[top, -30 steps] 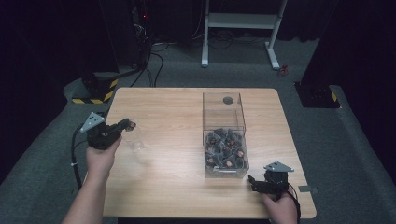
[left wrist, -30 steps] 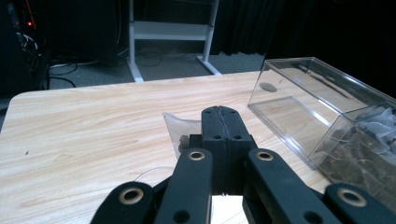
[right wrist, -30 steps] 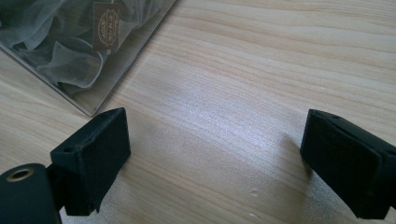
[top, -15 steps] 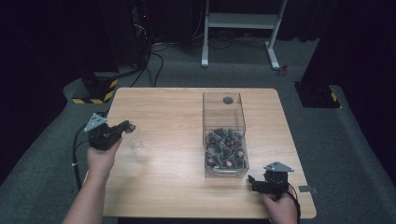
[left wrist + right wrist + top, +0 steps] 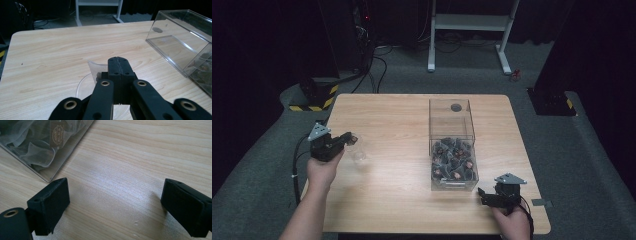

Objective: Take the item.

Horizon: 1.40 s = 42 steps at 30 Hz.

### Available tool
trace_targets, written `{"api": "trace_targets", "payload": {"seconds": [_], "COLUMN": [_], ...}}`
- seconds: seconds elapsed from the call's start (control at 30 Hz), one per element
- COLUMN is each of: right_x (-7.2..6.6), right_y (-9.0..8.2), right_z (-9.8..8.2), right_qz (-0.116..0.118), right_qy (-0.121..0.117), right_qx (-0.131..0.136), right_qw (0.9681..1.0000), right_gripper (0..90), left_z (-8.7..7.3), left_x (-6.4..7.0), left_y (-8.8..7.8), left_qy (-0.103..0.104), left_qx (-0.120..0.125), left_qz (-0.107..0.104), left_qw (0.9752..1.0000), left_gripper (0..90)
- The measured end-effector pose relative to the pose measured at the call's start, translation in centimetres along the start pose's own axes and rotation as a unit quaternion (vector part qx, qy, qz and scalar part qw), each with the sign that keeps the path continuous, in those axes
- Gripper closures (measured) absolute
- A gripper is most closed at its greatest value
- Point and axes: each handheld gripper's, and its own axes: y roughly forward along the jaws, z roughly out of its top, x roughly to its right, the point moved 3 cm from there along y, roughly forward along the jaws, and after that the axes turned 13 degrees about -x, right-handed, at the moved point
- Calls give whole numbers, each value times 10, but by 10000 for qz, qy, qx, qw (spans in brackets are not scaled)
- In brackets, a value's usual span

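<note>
Left tool [image 5: 118, 65] clamped shut on a clear plastic bag [image 5: 96, 70] held over the left bench [image 5: 402, 200]; right tool [image 5: 115, 207] wide open, empty, beside the clear box [image 5: 452, 150] of packets; filling apparently not begun.

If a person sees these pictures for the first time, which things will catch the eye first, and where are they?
The clear plastic box stands right of the middle of the wooden table, its near half filled with small dark wrapped packets. At the table's left side, the left gripper is shut on a thin transparent bag. Near the front right corner, the right gripper rests with its jaws wide open, just in front of the box.
</note>
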Motion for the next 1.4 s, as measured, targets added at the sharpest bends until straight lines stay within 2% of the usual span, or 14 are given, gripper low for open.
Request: {"api": "trace_targets", "payload": {"seconds": [0.2, 0.33, 0.4, 0.47, 0.73, 0.8, 0.87, 0.93, 0.97, 1.0, 1.2, 1.4], "right_x": [0, 0, 0, 0, 0, 0, 0, 0, 0, 0, 0, 0], "right_y": [0, 0, 0, 0, 0, 0, 0, 0, 0, 0, 0, 0], "right_z": [0, 0, 0, 0, 0, 0, 0, 0, 0, 0, 0, 0], "right_qz": [0, 0, 1, 0, 1, 1, 1, 0, 0, 0, 0, 0], "right_qy": [1, 0, 0, 1, 0, 0, 0, -1, -1, 1, 0, 0], "right_qx": [-1, 0, -1, -1, -1, -1, -1, 0, 0, -1, -1, 0], "right_qw": [10000, 10000, 10000, 10000, 10000, 10000, 10000, 10000, 10000, 10000, 10000, 10000], "right_gripper": [82, 82, 82, 82, 82, 82, 82, 82, 82, 82, 82, 82], "left_z": [-5, -8, -8, -7, -5, -5, -5, -4, -4, -4, -4, -3], "left_x": [-4, -4, -4, -4, 1, 2, 3, 4, 4, 3, 6, 14], "left_y": [3, 7, 8, 8, 6, 5, 5, 4, 4, 4, 3, -2], "left_qy": [-88, -74, -113, -134, -149, -105, -20, -36, -36, -42, 31, 85], "left_qx": [-87, -190, -170, -139, -18, -12, 20, 31, 31, 20, -68, -100], "left_qz": [62, 88, 48, -14, -5, -4, 35, 62, 62, 88, 106, 36], "left_qw": [9999, 9998, 9998, 9998, 9999, 9999, 10000, 10000, 10000, 10000, 9999, 9999], "left_gripper": [900, 899, 894, 820, 561, 525, 398, 261, 226, 226, 69, 36]}}
